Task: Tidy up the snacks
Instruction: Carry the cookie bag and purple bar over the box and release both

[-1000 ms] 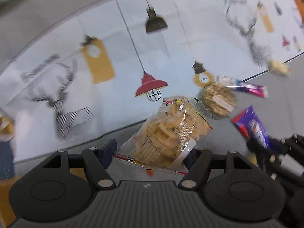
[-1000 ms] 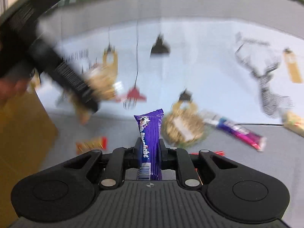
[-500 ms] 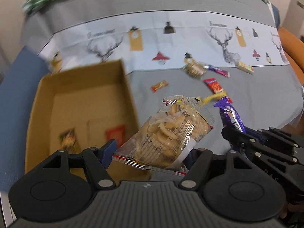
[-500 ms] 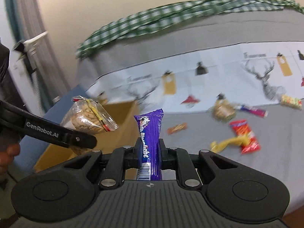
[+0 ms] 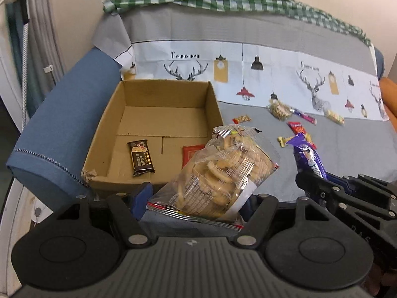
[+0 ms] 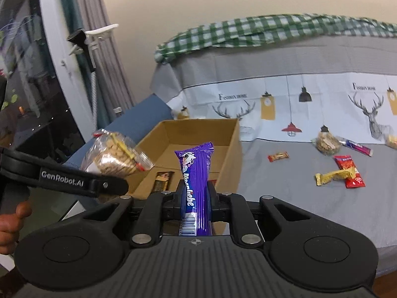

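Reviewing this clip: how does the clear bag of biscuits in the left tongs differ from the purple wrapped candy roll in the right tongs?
The clear bag of biscuits is bulky and see-through, so the left tongs stand wide around it; the purple wrapped candy roll is slim and opaque, pinched narrowly in the right tongs. The bag leans sideways; the roll stands nearly upright. Both are held up near the brown cardboard box.
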Demonstrator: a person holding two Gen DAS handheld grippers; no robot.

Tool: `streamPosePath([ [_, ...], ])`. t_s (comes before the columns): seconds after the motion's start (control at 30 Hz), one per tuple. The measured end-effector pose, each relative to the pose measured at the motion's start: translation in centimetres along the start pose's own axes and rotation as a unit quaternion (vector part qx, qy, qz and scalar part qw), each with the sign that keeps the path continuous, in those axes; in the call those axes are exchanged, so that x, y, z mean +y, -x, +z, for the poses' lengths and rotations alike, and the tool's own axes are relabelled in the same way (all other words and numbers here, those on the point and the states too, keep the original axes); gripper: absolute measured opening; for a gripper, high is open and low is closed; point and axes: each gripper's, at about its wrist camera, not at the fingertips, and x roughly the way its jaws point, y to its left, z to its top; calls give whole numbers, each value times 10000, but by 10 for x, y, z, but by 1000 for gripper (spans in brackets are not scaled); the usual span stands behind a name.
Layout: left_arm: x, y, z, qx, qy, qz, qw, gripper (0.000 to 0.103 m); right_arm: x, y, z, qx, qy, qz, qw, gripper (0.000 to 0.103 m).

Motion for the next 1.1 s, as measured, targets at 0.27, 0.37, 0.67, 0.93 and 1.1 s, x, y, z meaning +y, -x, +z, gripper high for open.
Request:
streamPosePath([
  [0.27,-3,13,-10,-200,-10,-106,9997,75,12,16,0,-183,258,-73,9995,16],
  [0.37,-1,15,-14,-240,32,-130,9996,75,16,15,0,-146,360,-79,9992,15],
  [0.67,5,17,-15,-292,76,-222,9993,75,23,12,1,-54,495,-114,9987,15],
  [0.93,11,13,-14,-229,161,-239,9993,75,26,8,1,-3,543,-150,9984,15],
  [1.1,12,8,-13,-182,201,-237,9994,75,27,1,1,97,576,-139,9982,15],
])
